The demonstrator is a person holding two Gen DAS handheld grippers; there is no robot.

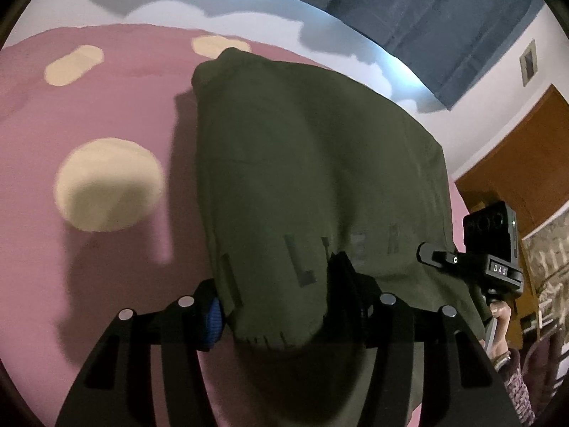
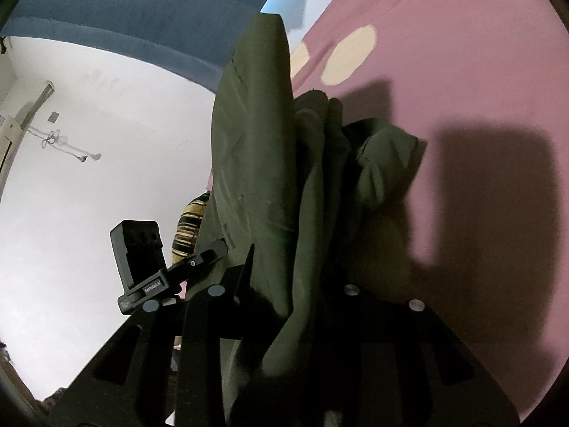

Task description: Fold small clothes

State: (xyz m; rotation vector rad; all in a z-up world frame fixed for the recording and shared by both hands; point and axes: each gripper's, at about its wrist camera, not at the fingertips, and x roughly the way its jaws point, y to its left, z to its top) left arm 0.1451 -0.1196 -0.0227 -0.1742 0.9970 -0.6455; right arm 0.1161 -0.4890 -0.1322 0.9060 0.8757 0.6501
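Both grippers are holding one green garment [image 1: 313, 163] above the pink bed [image 1: 106, 114]. The left gripper [image 1: 277, 306] is clenching a bunched edge, and the right gripper [image 2: 295, 295] is pinching another part. The cloth is hanging lengthwise away from both jaws, toward the bed.

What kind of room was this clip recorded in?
Most likely a bedroom at home. The olive green garment is held over a pink bedspread with cream dots, a blue curtain hangs behind it, and a wooden door stands in a plain white wall.
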